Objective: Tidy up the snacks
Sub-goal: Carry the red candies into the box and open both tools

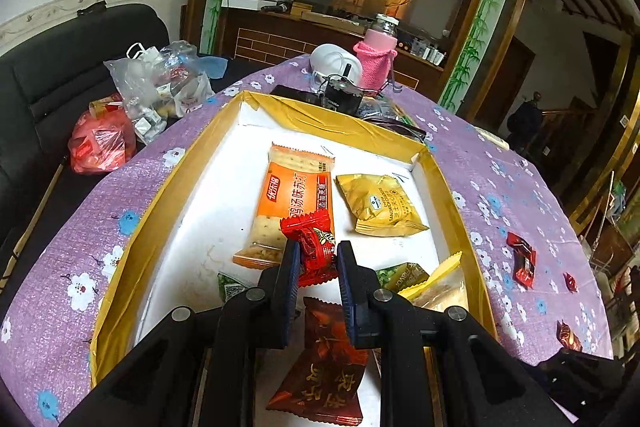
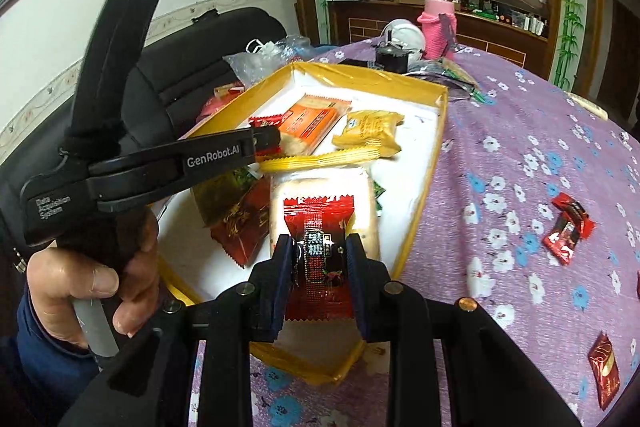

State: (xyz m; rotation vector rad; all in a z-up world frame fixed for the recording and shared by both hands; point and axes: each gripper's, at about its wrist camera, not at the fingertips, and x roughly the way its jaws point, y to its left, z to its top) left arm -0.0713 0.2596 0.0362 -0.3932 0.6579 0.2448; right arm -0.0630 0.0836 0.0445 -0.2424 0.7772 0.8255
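Purple floral tablecloth [image 1: 480,179], black sofa [image 1: 80,59]

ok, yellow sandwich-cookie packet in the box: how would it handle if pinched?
The yellow packet looks puffy, so probably light and partly air. Its glossy film may slip. The crimped ends seem floppy, and the cookie inside could crack under a hard squeeze.

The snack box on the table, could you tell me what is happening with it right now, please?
A person is sorting wrapped snacks into the yellow-rimmed box on the floral tablecloth, a handheld gripper in each hand. The left gripper is shut on a small red candy above the orange cracker pack. The right gripper is shut on a red-and-black sachet over the box's near end. A few red candies are lying outside on the cloth.
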